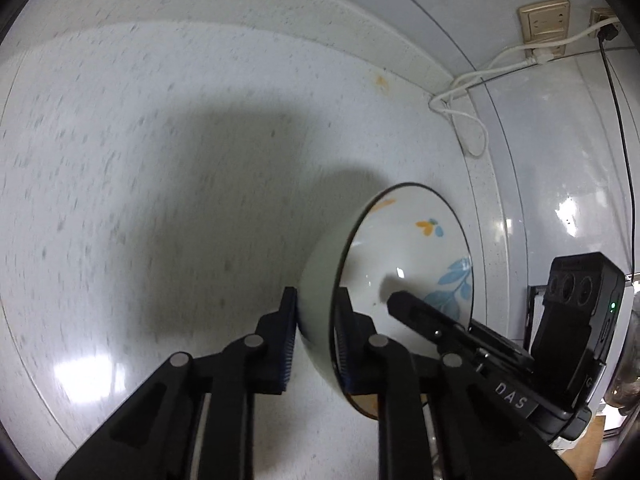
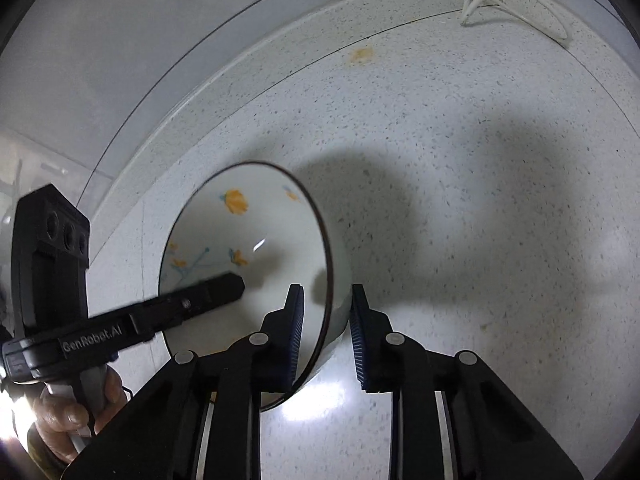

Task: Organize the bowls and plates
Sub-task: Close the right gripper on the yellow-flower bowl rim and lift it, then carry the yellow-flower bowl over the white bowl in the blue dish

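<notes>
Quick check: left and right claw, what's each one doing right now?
Left claw: closed on the bowl rim.
Right claw: closed on the same bowl's opposite rim.

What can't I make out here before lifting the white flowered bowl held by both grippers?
- Foot of the white flowered ceramic bowl: both views, hidden by its own wall; resting or lifted, cannot tell.
- Its near rim: covered by the left gripper and the right gripper.
- Other plates and bowls: none inside either frame.
- Shiny object, left wrist view: cut off by the right edge.
</notes>
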Demonstrator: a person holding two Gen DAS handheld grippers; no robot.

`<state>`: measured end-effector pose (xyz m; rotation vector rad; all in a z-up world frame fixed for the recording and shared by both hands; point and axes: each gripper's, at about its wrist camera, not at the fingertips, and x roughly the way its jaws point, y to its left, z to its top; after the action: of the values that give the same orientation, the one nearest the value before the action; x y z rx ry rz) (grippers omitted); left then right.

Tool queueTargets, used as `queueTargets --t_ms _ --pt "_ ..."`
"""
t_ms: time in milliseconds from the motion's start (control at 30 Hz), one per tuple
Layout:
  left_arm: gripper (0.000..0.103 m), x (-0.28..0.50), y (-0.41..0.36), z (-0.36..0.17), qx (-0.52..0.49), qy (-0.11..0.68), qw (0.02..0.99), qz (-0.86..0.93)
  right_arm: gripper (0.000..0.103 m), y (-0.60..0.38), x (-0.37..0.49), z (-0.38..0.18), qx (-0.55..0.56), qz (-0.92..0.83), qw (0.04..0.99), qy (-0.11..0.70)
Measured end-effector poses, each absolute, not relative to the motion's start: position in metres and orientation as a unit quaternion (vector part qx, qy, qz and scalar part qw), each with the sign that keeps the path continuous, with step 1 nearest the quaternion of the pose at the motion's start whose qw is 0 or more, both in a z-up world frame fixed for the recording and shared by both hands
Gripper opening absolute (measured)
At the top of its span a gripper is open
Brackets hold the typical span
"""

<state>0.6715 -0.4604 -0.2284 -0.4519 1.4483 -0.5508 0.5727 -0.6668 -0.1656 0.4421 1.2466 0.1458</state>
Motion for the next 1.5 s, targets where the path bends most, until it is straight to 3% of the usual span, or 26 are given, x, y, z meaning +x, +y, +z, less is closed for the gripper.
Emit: queueTargets --t_ms 233,567,800,1100,1500 --pt "0.017 0.617 -0.442 -0.204 -0.221 0.649 0.690 -0.232 0.020 -0.650 0.533 -0.141 0.187 0.081 0.789 0.580" --pt "0.017 0.496 -0.396 -0.100 -0.248 0.598 0.723 -0.242 0.020 -0.604 0.416 -0.047 0.148 0.102 0.825 0.535" --pt "0.018 0.403 -0.343 -0.054 -0.239 0.576 0.753 -0.208 0.020 -0.554 0.338 -0.032 0.136 0.145 0.823 0.531" --pt "0.019 0.342 -0.307 -0.104 -0.249 0.618 0.731 -0.145 0.020 -0.523 0.313 -0.107 0.147 0.176 0.773 0.592" --pt "0.018 0.350 -0.326 -0.141 -0.241 0.622 0.735 -0.118 0.020 -0.512 0.321 -0.124 0.124 0.191 0.766 0.601"
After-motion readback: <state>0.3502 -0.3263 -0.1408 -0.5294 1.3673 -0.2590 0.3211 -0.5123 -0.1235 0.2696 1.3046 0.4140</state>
